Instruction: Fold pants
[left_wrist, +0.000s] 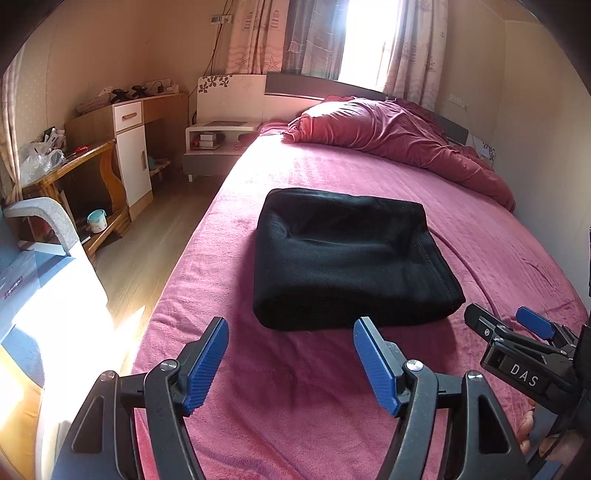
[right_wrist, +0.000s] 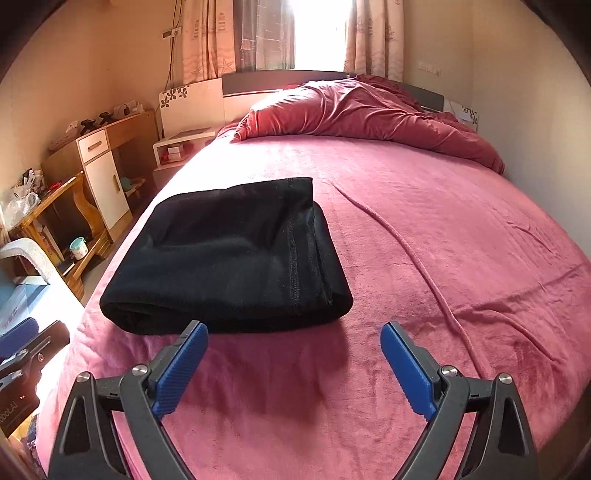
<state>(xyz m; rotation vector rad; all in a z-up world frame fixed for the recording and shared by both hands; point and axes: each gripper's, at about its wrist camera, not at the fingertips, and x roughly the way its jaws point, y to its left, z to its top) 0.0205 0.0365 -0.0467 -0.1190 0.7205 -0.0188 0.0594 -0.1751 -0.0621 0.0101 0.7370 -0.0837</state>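
Pants (left_wrist: 351, 258), black and of a soft fleecy knit, are lying folded into a thick, squarish bundle on the bed (left_wrist: 480, 240), toward its left edge. A stitched seam is running along the bundle's right side; rounded fold edges are facing the cameras. A shallow dip is showing in the top layer.

The bed is being covered by a pink plush blanket (right_wrist: 443, 221), short-napped, with fine creases and one long raised ridge running diagonally to the right of the pants. A rumpled crimson quilt (left_wrist: 399, 136) is being seen heaped at the headboard end.

Left tongs (left_wrist: 291, 354) are being held open, empty, just short of the bundle's near edge; the ribbed blue pads (left_wrist: 207, 365) are set on black plastic arms with metal rivets. Right tongs (right_wrist: 295, 358) are likewise spread wide, gripping nothing, near the bundle's front right corner and not touching it. In the left view, the right tongs (left_wrist: 498, 319) are appearing at lower right, above the blanket.
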